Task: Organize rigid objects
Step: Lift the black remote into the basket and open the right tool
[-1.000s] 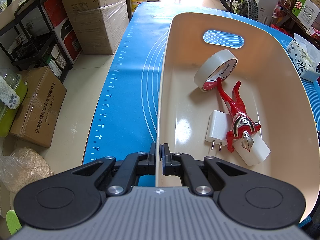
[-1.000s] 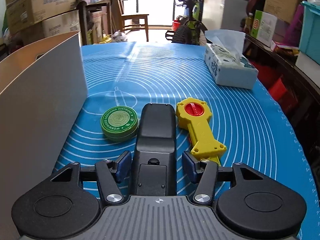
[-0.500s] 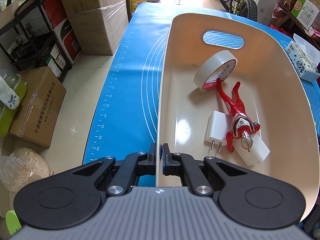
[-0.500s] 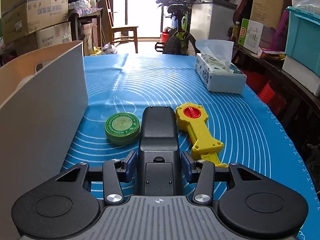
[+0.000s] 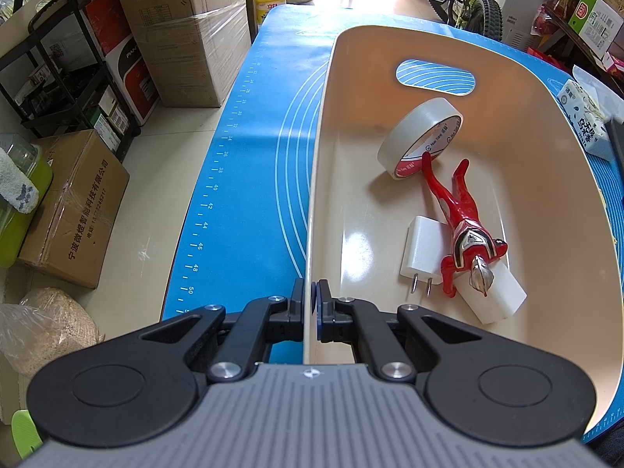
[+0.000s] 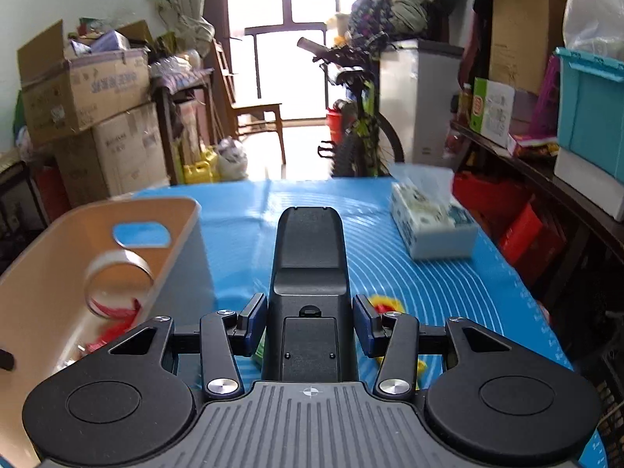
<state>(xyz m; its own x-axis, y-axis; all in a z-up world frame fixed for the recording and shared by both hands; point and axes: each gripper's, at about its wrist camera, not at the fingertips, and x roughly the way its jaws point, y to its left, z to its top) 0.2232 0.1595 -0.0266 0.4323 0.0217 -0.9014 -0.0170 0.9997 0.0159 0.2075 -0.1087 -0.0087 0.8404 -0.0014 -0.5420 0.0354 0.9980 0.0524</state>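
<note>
Left gripper (image 5: 312, 292) at lower centre of its view, clamped on the near rim of the cream bin (image 5: 318, 163), one pad on each side of the thin wall. Inside the bin: tape roll (image 5: 419, 136) tilted on edge near the upper middle, red figure (image 5: 460, 226) lying lengthwise below it with one foot against the roll, white charger (image 5: 421, 249) flat just left of the figure with prongs toward the bottom of the frame, white block (image 5: 497, 300) under the figure's head. Blue mat (image 5: 249, 179) beneath the bin, running up the left centre. Tissue box (image 5: 583, 117) at the right edge, outside the bin.

Right gripper (image 6: 310, 319) at lower centre of its view, pinching a black remote (image 6: 310, 257) by its sides, blue pads pressed on the near end, far end pointing up the frame. Remote clear of the mat (image 6: 448, 284) (held above it, with mat showing beyond on all sides). Yellow toy (image 6: 386, 304) mostly hidden behind the right finger, only a blurred scrap showing; a sliver of green beside the remote's lower left, too little to name. Bin (image 6: 183, 234) at the left, its oval handle cut-out in the far wall, tape roll (image 6: 117, 280) and red figure (image 6: 113, 327) blurred inside. Tissue box (image 6: 433, 222) at right of centre on the mat.
</note>
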